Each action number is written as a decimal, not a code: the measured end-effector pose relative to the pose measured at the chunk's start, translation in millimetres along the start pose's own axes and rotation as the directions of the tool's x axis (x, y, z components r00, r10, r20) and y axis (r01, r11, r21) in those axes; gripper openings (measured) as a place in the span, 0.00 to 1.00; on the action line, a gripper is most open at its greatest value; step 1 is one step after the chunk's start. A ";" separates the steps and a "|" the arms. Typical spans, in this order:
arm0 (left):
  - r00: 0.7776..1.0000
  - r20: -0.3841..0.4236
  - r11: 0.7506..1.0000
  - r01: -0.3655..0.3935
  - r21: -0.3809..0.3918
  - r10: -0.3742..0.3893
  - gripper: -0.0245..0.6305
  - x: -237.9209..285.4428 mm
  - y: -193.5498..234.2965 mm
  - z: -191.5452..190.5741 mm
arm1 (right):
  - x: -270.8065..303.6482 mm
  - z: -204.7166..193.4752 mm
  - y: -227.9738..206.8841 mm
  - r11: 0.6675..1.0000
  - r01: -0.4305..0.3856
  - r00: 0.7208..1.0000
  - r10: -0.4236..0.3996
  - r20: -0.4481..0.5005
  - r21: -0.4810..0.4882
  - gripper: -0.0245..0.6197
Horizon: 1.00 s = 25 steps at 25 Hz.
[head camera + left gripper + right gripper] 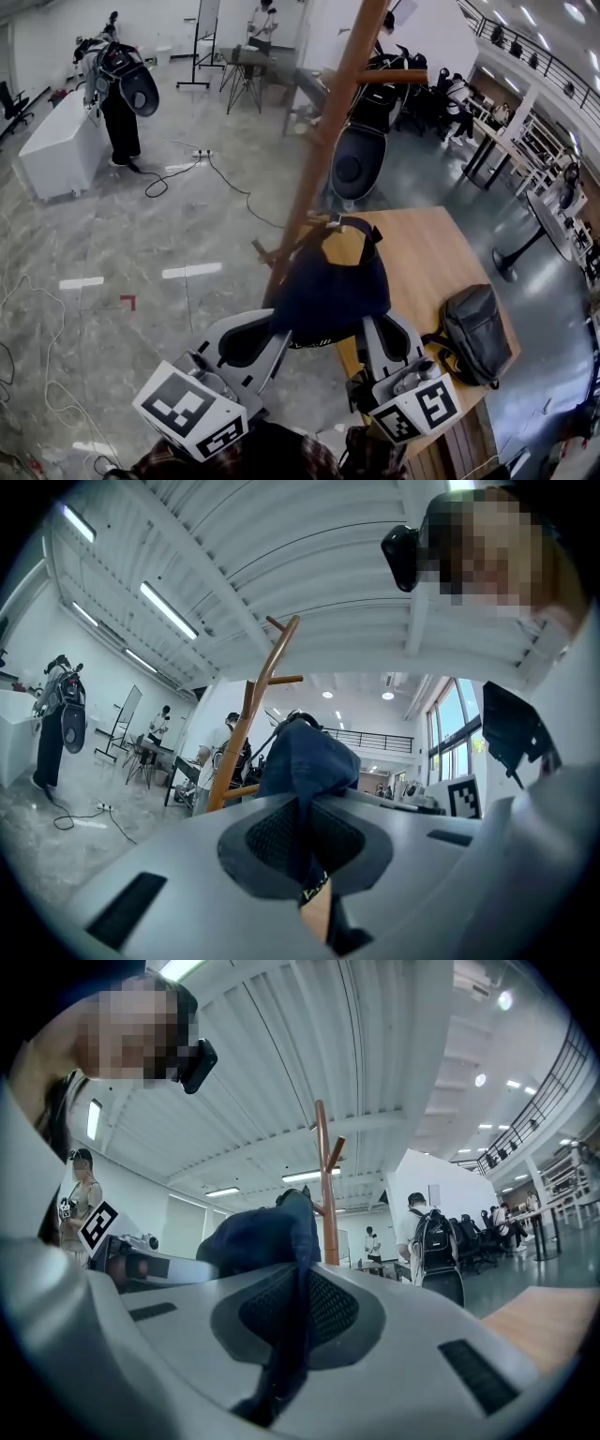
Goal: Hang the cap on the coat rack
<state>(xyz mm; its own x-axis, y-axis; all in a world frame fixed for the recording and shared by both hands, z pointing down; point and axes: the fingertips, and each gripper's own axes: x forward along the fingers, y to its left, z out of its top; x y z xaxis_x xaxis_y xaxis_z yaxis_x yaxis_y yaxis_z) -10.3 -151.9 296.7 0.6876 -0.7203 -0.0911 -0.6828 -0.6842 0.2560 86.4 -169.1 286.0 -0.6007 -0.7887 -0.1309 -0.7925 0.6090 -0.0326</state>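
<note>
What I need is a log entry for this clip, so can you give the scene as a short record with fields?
cap: dark blue, held up by two edges, close to the rack's lower pegs; contact with a peg cannot be told
left gripper: shut on cap
right gripper: shut on cap
rack: wooden pole with pegs, just beyond the cap
table: wooden, to the right
backpack: dark, lying on the table
task state: cap not yet seen hanging free
</note>
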 end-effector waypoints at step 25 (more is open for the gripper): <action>0.990 0.122 0.997 0.072 0.004 -0.072 0.06 52.3 49.6 112.8 | 91.5 112.2 -21.1 0.990 -0.080 0.992 0.091 0.085 -0.120 0.07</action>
<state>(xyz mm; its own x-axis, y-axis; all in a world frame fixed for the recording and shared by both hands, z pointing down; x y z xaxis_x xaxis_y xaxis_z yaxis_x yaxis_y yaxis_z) -36.1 -236.4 196.1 0.6995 -0.6779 -0.2262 -0.6327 -0.7347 0.2449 60.0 -244.7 163.5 -0.6590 -0.7203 -0.2168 -0.7487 0.6558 0.0970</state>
